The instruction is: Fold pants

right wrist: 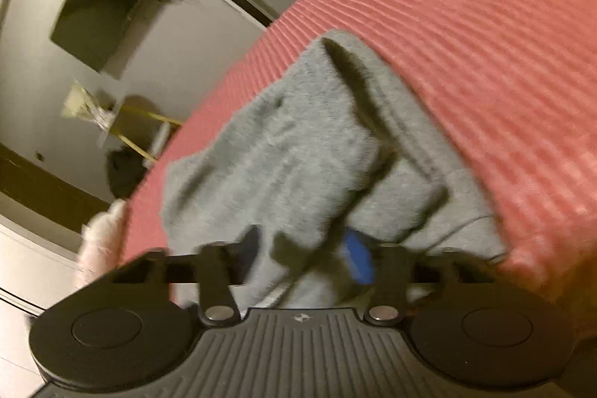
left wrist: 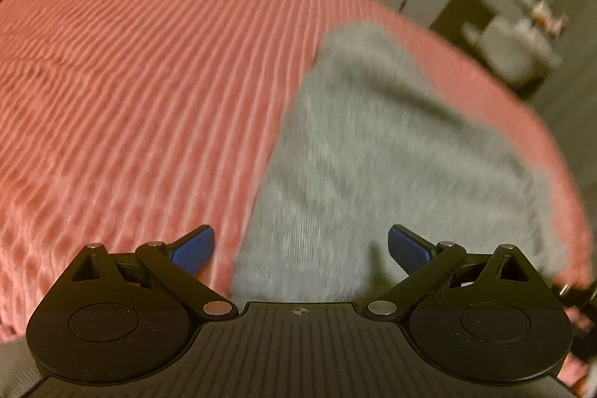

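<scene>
Lying lengthwise away from left gripper (left wrist: 301, 250), grey pants (left wrist: 373, 155), pink bedspread (left wrist: 130, 81)

**Black linkages, blue pads**

Our left gripper (left wrist: 301, 250) is matte black: two round discs with shallow oval recesses, angled link arms pinned by silver rivets, a ribbed central plate bearing a small crosshair mark. Its fingertips (left wrist: 194, 250) wear blue pads. Our right gripper (right wrist: 306, 260) shares that build, with ribbed plate, silver rivets and emblem; one blue pad (right wrist: 358, 260) shows, blurred.

Grey pants (left wrist: 373, 155), rumpled, partly folded
</scene>
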